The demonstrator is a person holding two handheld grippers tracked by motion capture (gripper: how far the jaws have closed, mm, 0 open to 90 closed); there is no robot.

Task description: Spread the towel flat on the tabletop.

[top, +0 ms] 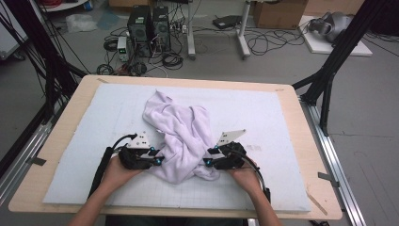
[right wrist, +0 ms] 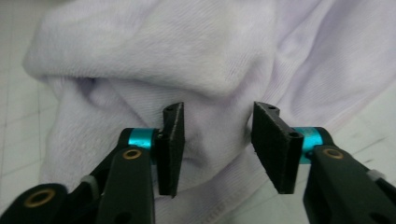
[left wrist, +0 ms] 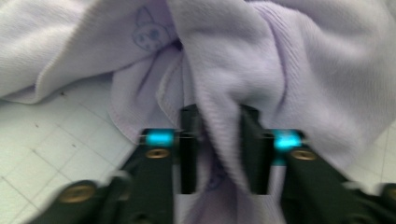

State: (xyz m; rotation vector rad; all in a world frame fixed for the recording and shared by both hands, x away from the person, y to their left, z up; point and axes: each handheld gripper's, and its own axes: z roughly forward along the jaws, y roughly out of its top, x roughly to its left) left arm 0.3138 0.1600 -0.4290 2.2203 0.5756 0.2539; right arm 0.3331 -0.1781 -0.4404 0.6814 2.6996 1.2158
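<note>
Your left gripper pinches a fold of the lilac towel, its jaws closed on the cloth. The towel lies crumpled between both hands, its long axis running away from you up the white mat. Your right gripper sits at the towel's right edge, jaws apart around a bulge, pads not yet pressing. Past the table, cables and computer towers clutter the floor.
</note>
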